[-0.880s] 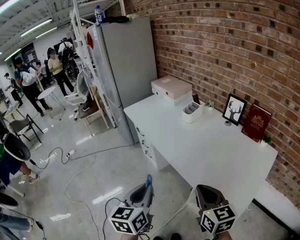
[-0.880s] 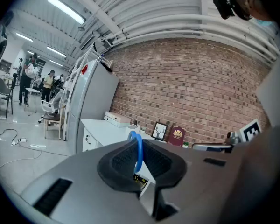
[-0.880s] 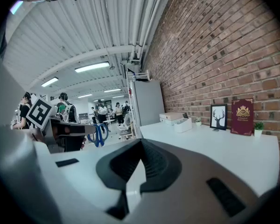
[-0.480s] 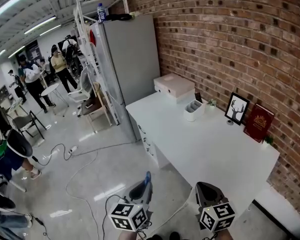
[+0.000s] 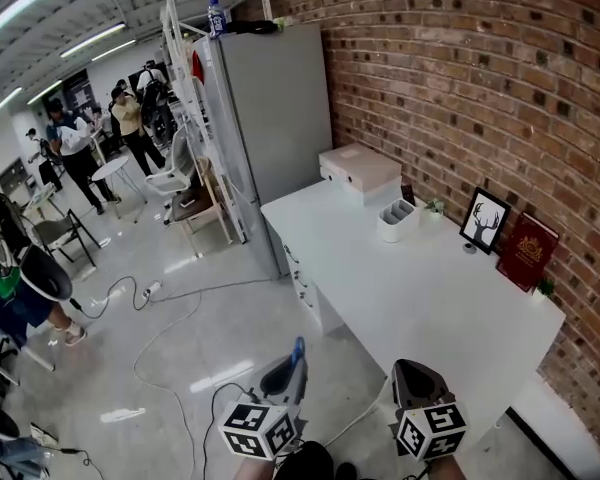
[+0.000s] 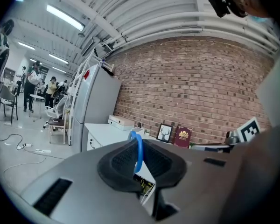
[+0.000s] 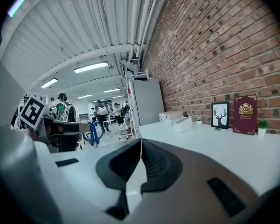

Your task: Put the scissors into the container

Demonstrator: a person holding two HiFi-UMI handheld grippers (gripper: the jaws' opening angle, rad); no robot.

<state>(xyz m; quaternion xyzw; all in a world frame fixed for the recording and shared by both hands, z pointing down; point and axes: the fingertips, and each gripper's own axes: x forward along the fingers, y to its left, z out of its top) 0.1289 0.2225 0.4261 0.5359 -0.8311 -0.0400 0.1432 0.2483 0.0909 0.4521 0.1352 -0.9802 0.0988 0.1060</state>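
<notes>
Blue-handled scissors (image 5: pixel 298 354) are clamped in my left gripper (image 5: pixel 283 370), which is low in the head view over the floor, short of the white desk (image 5: pixel 430 298). In the left gripper view a blue handle loop (image 6: pixel 139 149) stands up between the shut jaws. My right gripper (image 5: pixel 417 378) is beside it, shut with nothing in it. The white container (image 5: pixel 397 220) stands at the far side of the desk near the brick wall, well away from both grippers. From the right gripper view I see the container (image 7: pixel 183 123) and the scissors (image 7: pixel 93 132) at the left.
On the desk are a white box (image 5: pixel 358 173), a framed deer picture (image 5: pixel 484 221) and a red book (image 5: pixel 528 251). A tall grey cabinet (image 5: pixel 270 108) stands left of the desk. Cables (image 5: pixel 170 308) lie on the floor. People (image 5: pixel 130 118) and chairs are far back left.
The head view has shifted, so the desk and cabinet sit a little further right and higher. Both grippers keep their places and grip.
</notes>
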